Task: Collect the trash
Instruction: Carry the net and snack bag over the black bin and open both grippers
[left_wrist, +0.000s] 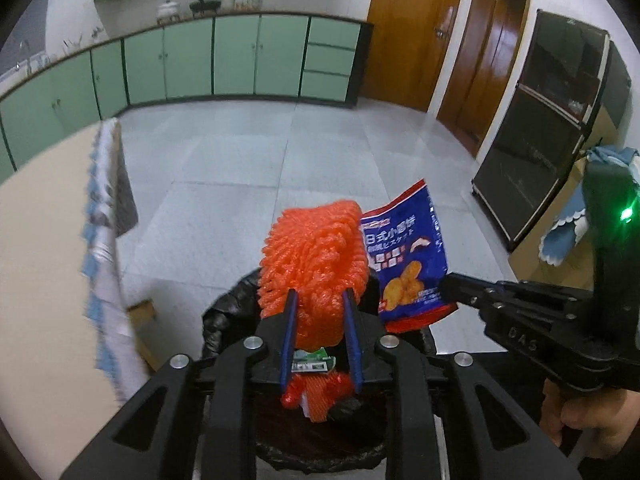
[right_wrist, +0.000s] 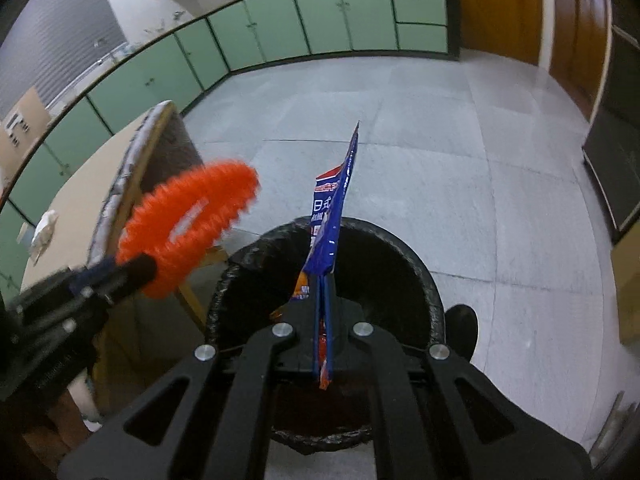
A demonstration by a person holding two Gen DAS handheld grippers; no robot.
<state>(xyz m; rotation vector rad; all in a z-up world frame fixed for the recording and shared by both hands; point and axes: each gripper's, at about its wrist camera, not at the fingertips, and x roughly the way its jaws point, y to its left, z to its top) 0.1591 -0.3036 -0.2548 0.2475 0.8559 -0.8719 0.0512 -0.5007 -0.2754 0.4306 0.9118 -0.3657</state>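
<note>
My left gripper (left_wrist: 320, 294) is shut on an orange foam fruit net (left_wrist: 316, 252), which bulges up between the blue pads; a small green-and-white label (left_wrist: 312, 362) sits under it. Directly below stands a bin with a black liner (left_wrist: 228, 312). My right gripper (right_wrist: 323, 276) is shut on the lower edge of a blue snack bag (right_wrist: 330, 216), which stands upright over the bin's black rim (right_wrist: 400, 248). In the right wrist view the orange net (right_wrist: 188, 228) and the left gripper (right_wrist: 140, 268) hang at the bin's left. The right gripper (left_wrist: 446, 284) and the bag (left_wrist: 404, 256) show beside the net.
A beige table (left_wrist: 40, 240) with a hanging cloth edge stands left of the bin. Green cabinets (left_wrist: 236, 56) line the far wall, with wooden doors (left_wrist: 412, 28) and a dark glass cabinet (left_wrist: 540, 120) to the right. A hand (left_wrist: 592, 416) holds the right gripper. A dark shoe (right_wrist: 462, 328) stands by the bin.
</note>
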